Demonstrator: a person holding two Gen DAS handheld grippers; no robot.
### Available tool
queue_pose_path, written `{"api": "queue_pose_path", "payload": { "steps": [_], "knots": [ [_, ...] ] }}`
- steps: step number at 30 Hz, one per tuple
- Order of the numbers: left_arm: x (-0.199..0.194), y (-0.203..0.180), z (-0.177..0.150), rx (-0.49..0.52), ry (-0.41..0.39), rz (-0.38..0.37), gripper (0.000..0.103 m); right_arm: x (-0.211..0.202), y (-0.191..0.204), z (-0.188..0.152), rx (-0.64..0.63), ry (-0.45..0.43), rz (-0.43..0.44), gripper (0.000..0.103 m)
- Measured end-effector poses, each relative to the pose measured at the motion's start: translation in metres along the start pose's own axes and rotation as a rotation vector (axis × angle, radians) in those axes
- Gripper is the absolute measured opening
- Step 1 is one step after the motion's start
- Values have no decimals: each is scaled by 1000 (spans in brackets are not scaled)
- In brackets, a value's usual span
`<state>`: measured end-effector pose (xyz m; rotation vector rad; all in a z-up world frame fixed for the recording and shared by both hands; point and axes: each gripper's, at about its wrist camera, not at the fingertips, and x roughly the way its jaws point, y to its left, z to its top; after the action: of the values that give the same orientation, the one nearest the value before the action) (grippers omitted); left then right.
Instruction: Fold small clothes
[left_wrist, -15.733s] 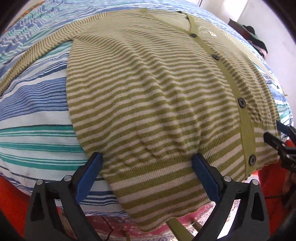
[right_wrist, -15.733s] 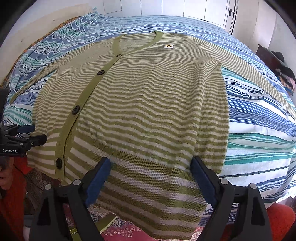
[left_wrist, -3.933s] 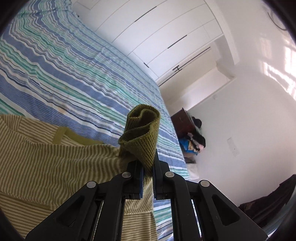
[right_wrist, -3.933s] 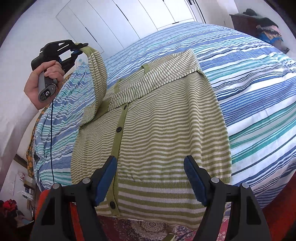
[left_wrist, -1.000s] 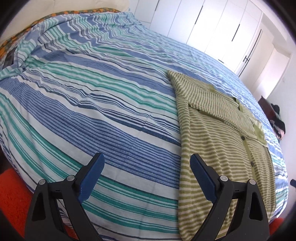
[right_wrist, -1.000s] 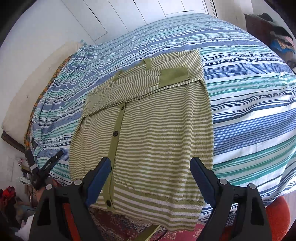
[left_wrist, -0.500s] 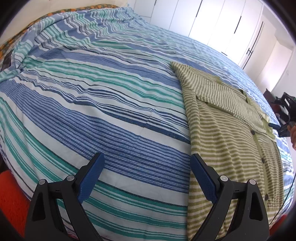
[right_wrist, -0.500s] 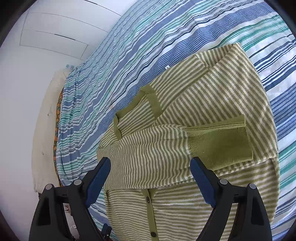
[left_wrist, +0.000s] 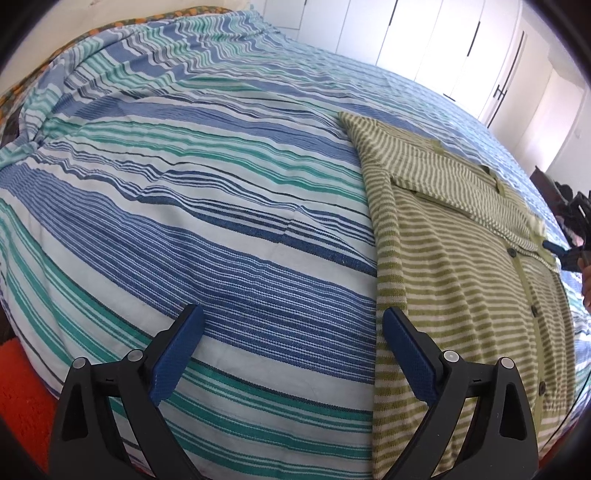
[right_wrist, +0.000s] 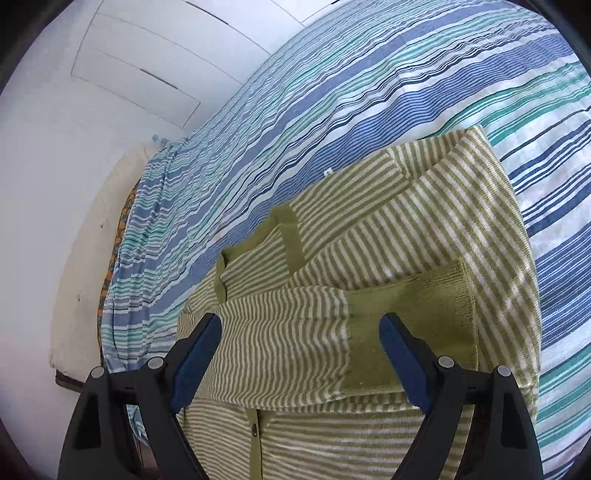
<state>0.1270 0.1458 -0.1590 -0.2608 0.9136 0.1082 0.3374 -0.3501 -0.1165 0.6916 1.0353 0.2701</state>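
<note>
A green and cream striped cardigan (left_wrist: 461, 266) lies flat on the striped bedspread (left_wrist: 192, 206), buttons up, with both sleeves folded across its chest. My left gripper (left_wrist: 291, 350) is open and empty, low over the bedspread, its right finger at the cardigan's left side edge near the hem. My right gripper (right_wrist: 301, 354) is open and empty just above the folded sleeve (right_wrist: 295, 332), whose plain green cuff (right_wrist: 413, 325) lies by its right finger. The cardigan's collar (right_wrist: 288, 236) lies just beyond. The right gripper also shows at the left wrist view's right edge (left_wrist: 570, 236).
The bed fills both views. White wardrobe doors (left_wrist: 424, 40) stand behind it. A cream headboard or mattress edge (right_wrist: 88, 258) runs along the bed's left side in the right wrist view. An orange-red floor (left_wrist: 18, 387) shows beside the bed at the lower left.
My right gripper has come down closer over the folded sleeve and cuff. My left gripper has moved slightly nearer the cardigan's side edge. Both stay open.
</note>
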Motion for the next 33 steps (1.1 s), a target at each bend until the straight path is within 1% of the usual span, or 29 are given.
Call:
{"api": "queue_pose_path", "payload": {
  "steps": [1, 2, 3, 5, 8, 10, 13, 15, 17, 18, 21, 23, 25, 27, 28, 30, 33],
  "knots": [
    [-1, 0, 0, 1, 0, -2, 97, 5, -4, -9, -10, 53, -38, 87],
    [-3, 1, -1, 1, -1, -4, 97, 8, -10, -19, -10, 94, -98, 85],
    [-6, 2, -1, -1, 0, -10, 97, 6, -16, -27, -10, 104, -136, 82],
    [-15, 5, -3, -4, -1, -31, 97, -14, -20, -43, -20, 63, -154, 81],
    [-32, 7, -5, 3, -19, -78, 97, -61, -14, -74, -66, -16, -105, 82],
    [-38, 6, -8, 15, -13, -116, 97, -88, -7, -101, -139, -44, -134, 83],
    [-42, 0, -16, 34, 48, -210, 97, -119, -7, -148, -247, -57, -222, 84],
    [-46, -7, -25, 56, 98, -291, 97, -136, -16, -179, -272, -48, -249, 84],
    [-50, -19, -36, 111, 134, -331, 97, -149, -25, -206, -270, -35, -255, 84],
    [-52, -28, -41, 156, 138, -326, 97, -155, -30, -218, -265, -29, -256, 84],
    [-59, -53, -51, 299, 104, -254, 97, -171, -42, -247, -261, -26, -278, 84],
    [-60, -63, -53, 345, 91, -215, 97, -178, -43, -260, -270, -58, -310, 84],
    [-58, -65, -54, 344, 94, -203, 97, -186, -37, -267, -298, -124, -367, 84],
    [-56, -63, -52, 328, 96, -189, 97, -195, -24, -272, -353, -209, -428, 84],
    [-55, -62, -51, 321, 95, -180, 97, -197, -19, -275, -382, -234, -450, 84],
    [-54, -60, -50, 312, 90, -163, 97, -195, -10, -280, -432, -243, -479, 84],
    [-52, -57, -49, 305, 92, -145, 97, -183, 2, -287, -505, -209, -501, 84]
  ]
}}
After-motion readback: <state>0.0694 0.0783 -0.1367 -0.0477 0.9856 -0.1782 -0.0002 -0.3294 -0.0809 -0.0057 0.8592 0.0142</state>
